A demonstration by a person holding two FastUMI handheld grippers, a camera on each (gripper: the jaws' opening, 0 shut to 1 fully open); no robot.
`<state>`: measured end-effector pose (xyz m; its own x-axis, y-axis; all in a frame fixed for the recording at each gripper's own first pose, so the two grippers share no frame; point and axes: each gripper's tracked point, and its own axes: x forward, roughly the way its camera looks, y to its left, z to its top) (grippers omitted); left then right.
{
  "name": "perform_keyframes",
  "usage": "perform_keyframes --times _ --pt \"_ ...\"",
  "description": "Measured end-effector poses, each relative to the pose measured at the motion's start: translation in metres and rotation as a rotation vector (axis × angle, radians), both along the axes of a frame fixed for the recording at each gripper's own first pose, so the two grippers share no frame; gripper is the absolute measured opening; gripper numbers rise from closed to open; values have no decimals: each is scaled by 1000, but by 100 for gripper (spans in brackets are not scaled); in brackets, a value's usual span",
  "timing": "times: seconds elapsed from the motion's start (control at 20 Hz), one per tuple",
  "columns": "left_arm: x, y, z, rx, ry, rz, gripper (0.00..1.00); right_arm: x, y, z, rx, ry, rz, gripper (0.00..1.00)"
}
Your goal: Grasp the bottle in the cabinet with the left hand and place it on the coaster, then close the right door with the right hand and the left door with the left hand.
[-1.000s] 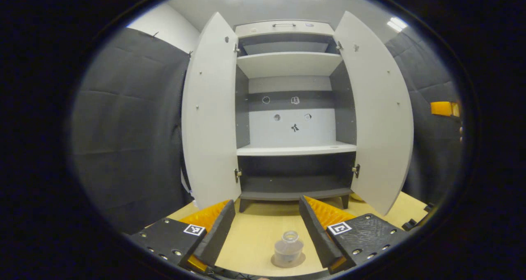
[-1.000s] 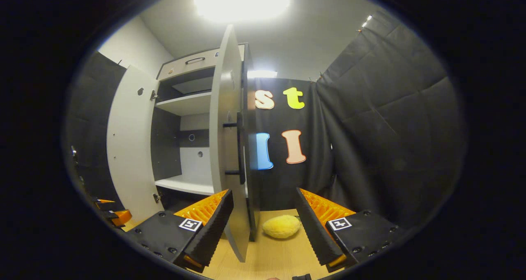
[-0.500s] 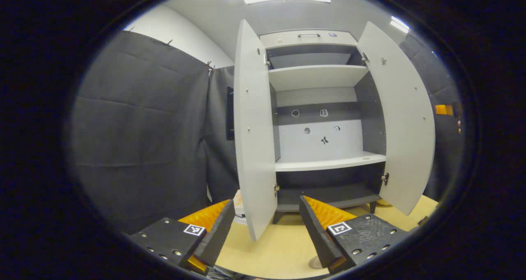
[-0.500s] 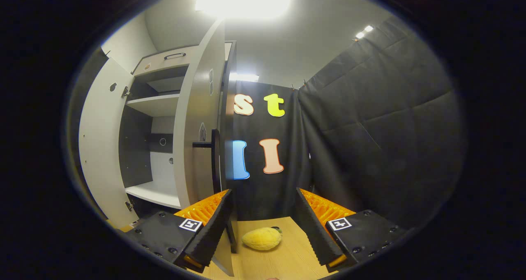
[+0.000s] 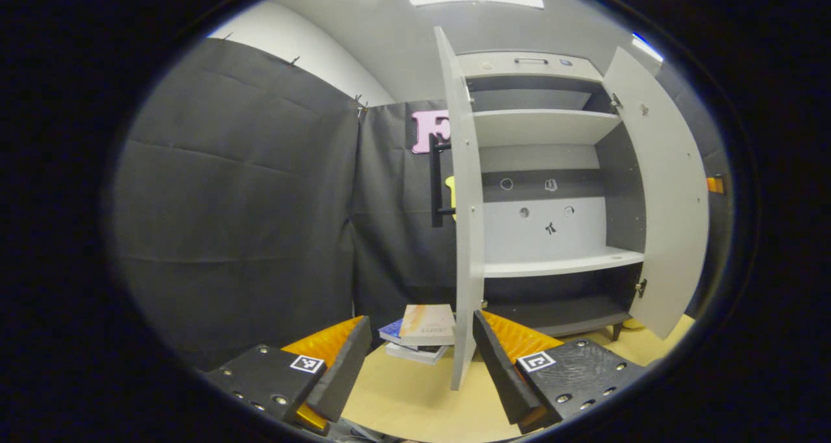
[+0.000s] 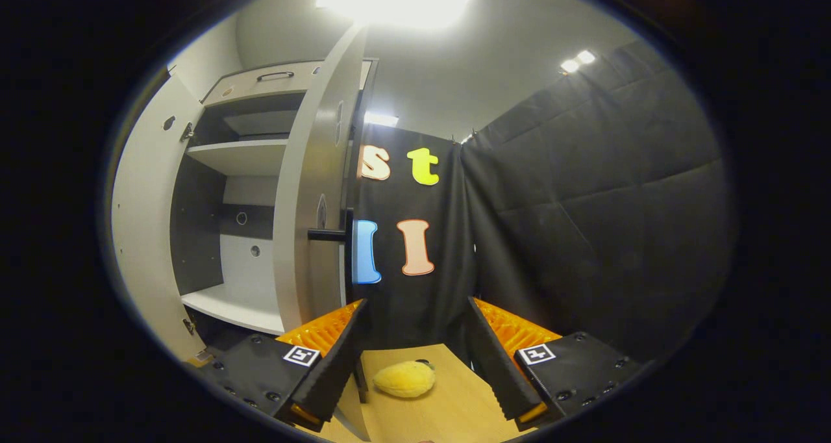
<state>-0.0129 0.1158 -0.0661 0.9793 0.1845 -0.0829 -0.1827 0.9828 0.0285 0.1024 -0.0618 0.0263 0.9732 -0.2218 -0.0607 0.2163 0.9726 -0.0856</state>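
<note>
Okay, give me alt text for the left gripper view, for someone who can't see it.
An open left gripper faces the edge of the cabinet's left door, which stands open with a dark handle on its outer face. Past it are bare white shelves and the open right door. Books lie stacked on the wooden table.

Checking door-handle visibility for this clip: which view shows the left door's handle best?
The left gripper view: the left door stands almost edge-on, with its dark bar handle sticking out clear against the cloth wall. The right gripper view shows that door's inner face instead, so its handle is hidden there.
</note>
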Motion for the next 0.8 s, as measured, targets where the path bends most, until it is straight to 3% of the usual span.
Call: perform_keyframes --times 0.1,0.2,0.25,0.3,0.8 --pt "5 9 1 -4 -8 -2 92 0 10 1 -5 3 1 91" --pt "10 16 -1 -7 -11 -12 92 -6 26 0 3 1 23 95" --pt "12 18 -2 -8 -11 -17 92 -7 35 0 8 -2 33 91" --pt "14 21 -3 -8 -10 -21 92 -7 44 -1 9 -4 40 95" --pt "15 59 -10 -11 -4 -30 92 9 122 -6 59 -15 122 95"
